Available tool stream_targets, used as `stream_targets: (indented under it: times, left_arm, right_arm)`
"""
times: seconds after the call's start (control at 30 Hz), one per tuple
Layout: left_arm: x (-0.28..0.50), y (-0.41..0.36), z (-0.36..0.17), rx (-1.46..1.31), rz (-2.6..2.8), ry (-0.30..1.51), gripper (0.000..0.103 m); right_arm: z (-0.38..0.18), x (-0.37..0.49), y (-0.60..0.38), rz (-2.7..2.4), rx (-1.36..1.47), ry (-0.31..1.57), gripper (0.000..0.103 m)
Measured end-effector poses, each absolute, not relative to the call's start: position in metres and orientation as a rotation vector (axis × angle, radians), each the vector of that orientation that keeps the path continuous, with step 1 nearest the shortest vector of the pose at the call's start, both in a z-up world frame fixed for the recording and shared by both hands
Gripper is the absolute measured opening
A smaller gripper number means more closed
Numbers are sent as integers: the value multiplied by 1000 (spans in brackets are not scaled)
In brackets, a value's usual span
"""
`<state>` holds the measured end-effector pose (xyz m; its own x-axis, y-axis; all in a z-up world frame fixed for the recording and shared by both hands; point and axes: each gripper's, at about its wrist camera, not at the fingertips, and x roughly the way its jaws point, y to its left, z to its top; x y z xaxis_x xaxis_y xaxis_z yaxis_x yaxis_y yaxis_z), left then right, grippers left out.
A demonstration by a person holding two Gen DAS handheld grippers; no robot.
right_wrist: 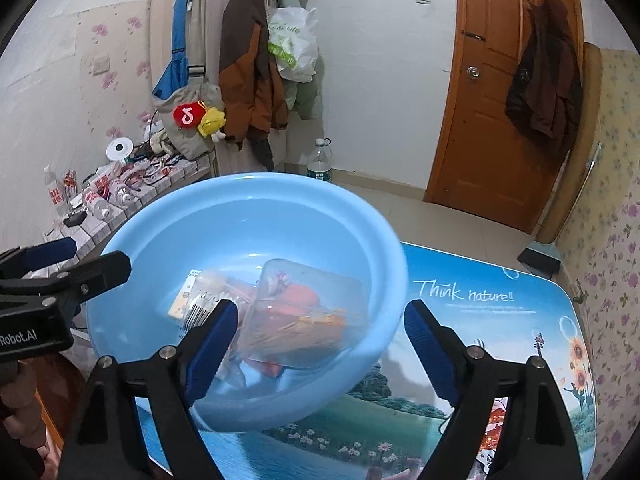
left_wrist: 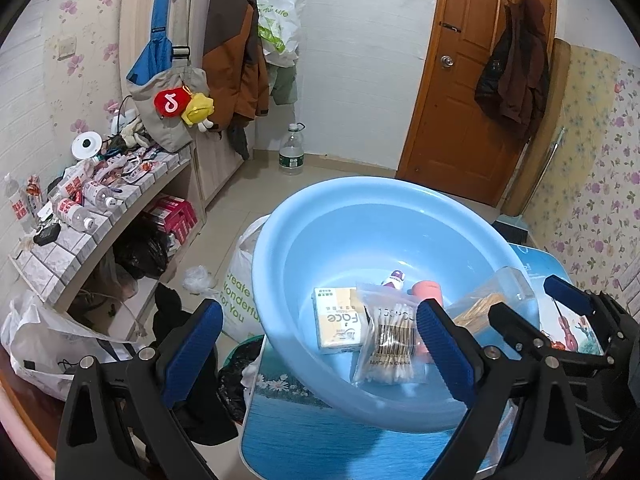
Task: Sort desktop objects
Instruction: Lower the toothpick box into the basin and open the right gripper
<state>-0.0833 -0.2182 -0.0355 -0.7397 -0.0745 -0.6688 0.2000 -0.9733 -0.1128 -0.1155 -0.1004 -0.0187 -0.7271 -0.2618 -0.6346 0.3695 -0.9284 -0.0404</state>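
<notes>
Left wrist view: a light blue basin (left_wrist: 320, 236) rests on a small table (left_wrist: 304, 432) printed with a lake scene, its near wall overhanging the table's left edge. Inside lie a yellow-and-white tissue pack (left_wrist: 340, 322), a clear bag of cotton swabs (left_wrist: 390, 344) overlapping the pack's right side, a pink item (left_wrist: 429, 291) behind the bag, and a small white-and-purple object (left_wrist: 394, 279) further back. A clear plastic box (left_wrist: 496, 294) of thin orange sticks lies tilted at the basin's right side.

The left gripper (left_wrist: 320, 354) stands wide open, holding nothing; its left finger is outside the basin over the floor, its right finger over the basin's interior in front of the swab bag.

Right wrist view: the right gripper (right_wrist: 320, 350) is also spread wide, its fingers apart on either side of the basin's near right wall and gripping nothing. The clear box lies blurred between the fingers, within the basin; whether it touches the left pad cannot be told. The table bears the words "Think nature!!". A brown door (right_wrist: 516, 100) and a water bottle (right_wrist: 319, 162) on the floor stand behind.
</notes>
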Motion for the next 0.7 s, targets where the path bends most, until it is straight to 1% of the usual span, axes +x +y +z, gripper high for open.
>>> stream_targets:
  times: [0.33,0.7]
  left_arm:
    - [-78,-200,-24,1043,-2816,239,98]
    - [-65,-155,4,999,-2874,159,99]
  right_arm:
    - [2,-102,-64,-2696,889,174,87]
    - [27,-76,-14,-2756,842,88,87]
